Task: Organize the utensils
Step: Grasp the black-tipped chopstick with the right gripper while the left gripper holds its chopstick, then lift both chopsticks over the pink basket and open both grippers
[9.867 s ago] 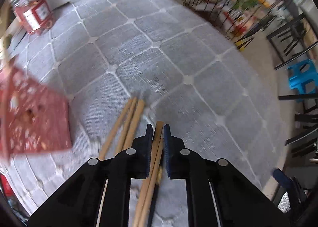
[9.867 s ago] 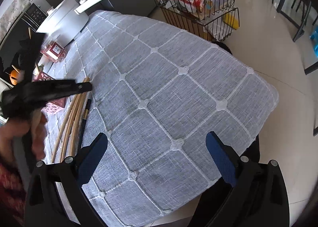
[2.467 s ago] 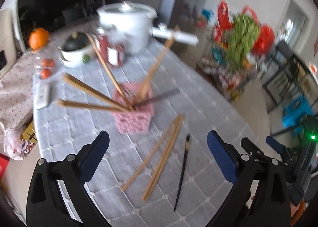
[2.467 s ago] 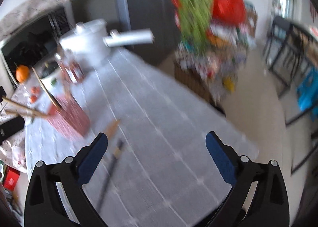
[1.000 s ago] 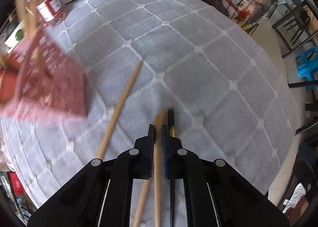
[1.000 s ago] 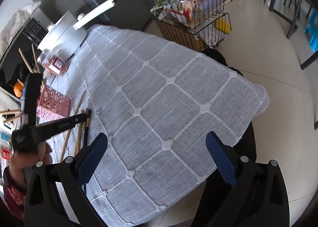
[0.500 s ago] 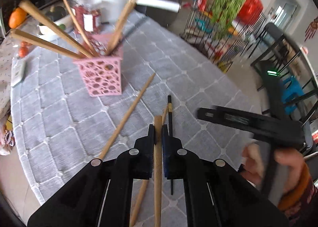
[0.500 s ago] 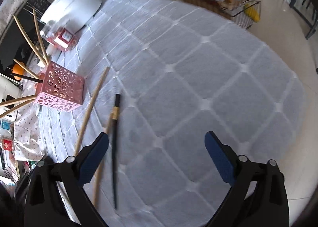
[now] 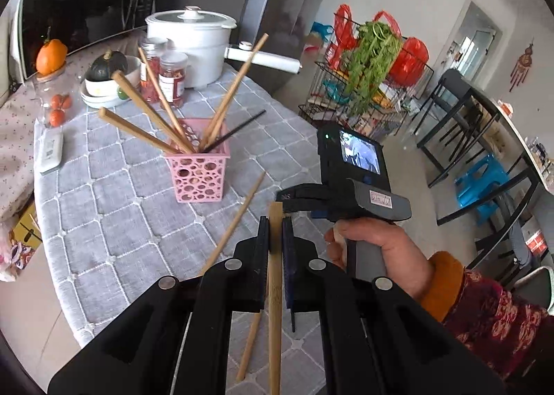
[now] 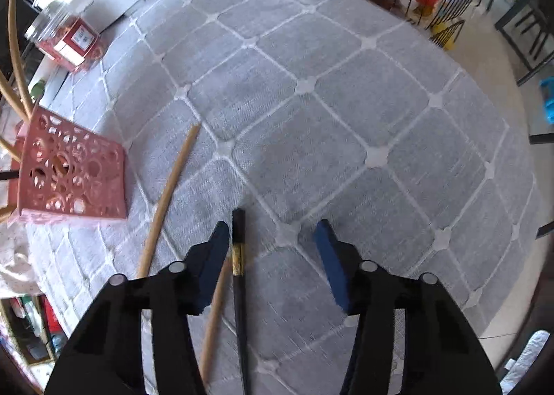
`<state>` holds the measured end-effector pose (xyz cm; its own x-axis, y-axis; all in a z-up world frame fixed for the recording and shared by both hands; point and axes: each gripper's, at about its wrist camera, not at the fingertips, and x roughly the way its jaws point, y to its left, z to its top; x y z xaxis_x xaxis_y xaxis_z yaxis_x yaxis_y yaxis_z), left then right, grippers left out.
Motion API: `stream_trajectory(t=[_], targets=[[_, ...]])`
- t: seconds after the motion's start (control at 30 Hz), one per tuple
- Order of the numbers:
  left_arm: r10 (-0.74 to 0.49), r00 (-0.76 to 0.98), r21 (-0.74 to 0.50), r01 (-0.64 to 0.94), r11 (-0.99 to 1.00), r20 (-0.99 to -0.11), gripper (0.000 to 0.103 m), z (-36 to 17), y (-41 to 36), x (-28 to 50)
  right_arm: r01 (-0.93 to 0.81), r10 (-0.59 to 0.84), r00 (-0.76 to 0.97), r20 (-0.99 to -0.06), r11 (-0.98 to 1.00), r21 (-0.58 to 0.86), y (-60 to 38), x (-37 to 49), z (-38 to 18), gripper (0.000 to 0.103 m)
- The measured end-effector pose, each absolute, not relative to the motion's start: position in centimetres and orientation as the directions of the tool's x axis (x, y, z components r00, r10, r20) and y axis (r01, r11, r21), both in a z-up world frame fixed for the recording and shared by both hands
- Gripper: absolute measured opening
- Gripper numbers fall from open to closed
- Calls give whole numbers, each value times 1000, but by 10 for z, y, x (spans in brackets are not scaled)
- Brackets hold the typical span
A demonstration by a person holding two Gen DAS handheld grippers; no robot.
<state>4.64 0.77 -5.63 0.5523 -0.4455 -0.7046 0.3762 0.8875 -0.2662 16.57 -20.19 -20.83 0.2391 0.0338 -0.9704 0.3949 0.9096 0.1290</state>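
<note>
The left claw (image 9: 275,222) is clenched on a wooden stick (image 9: 275,291) and has lifted it up off the worktop (image 9: 121,208) since a second ago; the pink basket (image 9: 199,175) stands far ahead, already full of sticks — so this one likely goes in next. The right claw (image 10: 273,239) has dropped low, released and wide, over the black stick (image 10: 239,274); one tan stick (image 10: 166,194) lies just left of it.

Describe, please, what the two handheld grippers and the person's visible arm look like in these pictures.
Both grippers are black plastic, with forked arms, round silver rivets and blue pads lining the fingers: left gripper, right gripper. From the left wrist view, the right gripper has a grey pistol handle with a small label and a lit screen. The right hand is bare, under an orange cuff and dark red patterned sleeve.
</note>
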Motion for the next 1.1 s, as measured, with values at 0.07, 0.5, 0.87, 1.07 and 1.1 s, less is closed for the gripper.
stream_trajectory(t=[0.07, 0.5, 0.87, 1.07, 1.1], targets=[[-445, 560, -272, 367, 890, -699, 7, -54, 14, 46, 386, 32, 245, -969, 913, 128, -204, 165, -208, 11], [-413, 633, -230, 354, 906, -654, 7, -34, 21, 30, 326, 91, 505, -858, 901, 287, -242, 77, -138, 8], [-386, 695, -190, 344, 919, -607, 7, -14, 19, 13, 187, 141, 635, -759, 926, 328, -256, 15, -64, 7], [-396, 726, -210, 338, 918, -562, 7, 9, 19, 13, 147, 160, 663, -731, 930, 337, -262, 6, -37, 7], [-405, 734, -222, 340, 914, -545, 7, 18, 20, 14, 143, 161, 668, -726, 930, 338, -262, 5, -33, 7]])
